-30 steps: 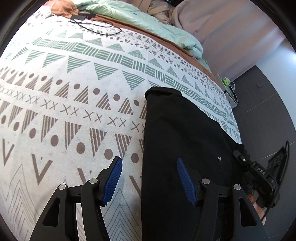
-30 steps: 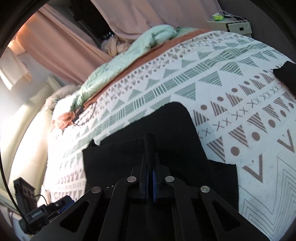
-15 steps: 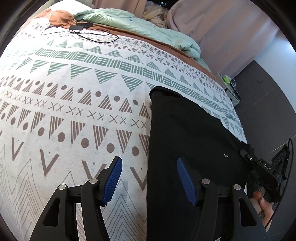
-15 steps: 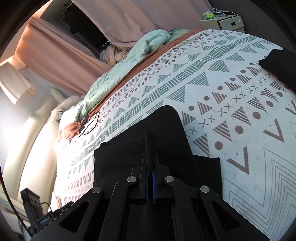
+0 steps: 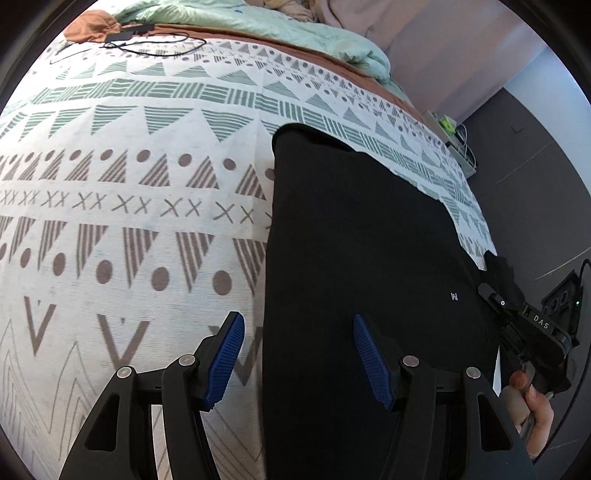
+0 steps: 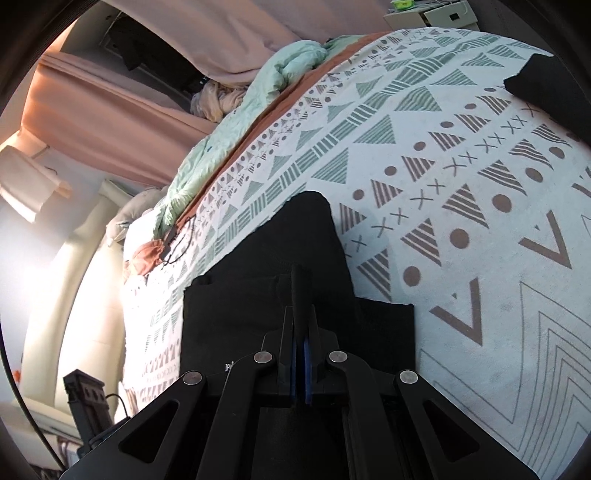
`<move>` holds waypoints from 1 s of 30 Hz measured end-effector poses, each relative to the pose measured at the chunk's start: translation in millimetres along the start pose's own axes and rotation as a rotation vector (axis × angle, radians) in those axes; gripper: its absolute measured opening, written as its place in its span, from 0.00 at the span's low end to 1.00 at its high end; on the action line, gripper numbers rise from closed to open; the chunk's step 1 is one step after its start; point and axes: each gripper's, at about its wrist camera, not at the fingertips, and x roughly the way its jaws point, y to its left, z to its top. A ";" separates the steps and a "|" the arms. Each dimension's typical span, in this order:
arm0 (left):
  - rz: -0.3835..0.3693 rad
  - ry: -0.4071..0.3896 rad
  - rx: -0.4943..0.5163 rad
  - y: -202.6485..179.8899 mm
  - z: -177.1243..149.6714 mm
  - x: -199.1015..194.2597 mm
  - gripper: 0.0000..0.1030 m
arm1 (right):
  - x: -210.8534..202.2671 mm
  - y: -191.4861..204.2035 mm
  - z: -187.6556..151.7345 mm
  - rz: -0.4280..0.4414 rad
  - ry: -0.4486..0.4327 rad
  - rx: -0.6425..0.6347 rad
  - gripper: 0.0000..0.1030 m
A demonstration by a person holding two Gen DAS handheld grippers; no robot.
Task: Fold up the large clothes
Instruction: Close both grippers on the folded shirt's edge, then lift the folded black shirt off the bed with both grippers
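The black garment point(image 5: 362, 236) lies on the patterned bedspread point(image 5: 129, 206), its long axis running away toward the mint duvet point(image 5: 266, 26) at the bed's far side. The left claw point(image 5: 299, 354) hangs wide open over its near edge; its jaws have just been closing slightly, pads gripping nothing. The right claw point(image 6: 300, 332) is pinched tight on a fold of black cloth. A cable point(image 5: 155, 44) lies well apart.

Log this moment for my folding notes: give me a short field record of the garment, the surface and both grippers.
garment: black garment, lying on the bed, partly folded
surface: patterned bedspread, white with green and brown shapes
left gripper: left gripper open, its blue fingers astride the garment's left edge, nothing pinched
right gripper: right gripper shut on a fold of the black garment
background: mint duvet bunched at the far end; black cable on the bedspread
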 end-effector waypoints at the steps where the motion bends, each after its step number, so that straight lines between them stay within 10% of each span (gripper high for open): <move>1: -0.013 0.005 -0.001 -1.0 0.1 2.3 0.58 | 0.8 -2.0 -1.3 -0.008 0.003 -0.001 0.02; 20: -0.062 -0.023 0.022 -9.5 6.5 21.6 0.46 | 22.3 -36.9 -4.4 -0.062 0.114 0.002 0.03; 22: -0.068 -0.016 -0.001 -6.5 7.5 22.9 0.45 | 17.4 -39.4 -0.4 -0.031 0.122 0.028 0.16; 26: -0.075 -0.014 -0.021 -4.5 9.8 22.6 0.45 | 1.6 -40.9 4.0 0.017 0.107 0.053 0.74; 30: -0.060 -0.016 0.002 -8.0 10.4 22.3 0.45 | 3.1 -50.3 5.8 0.008 0.148 0.068 0.74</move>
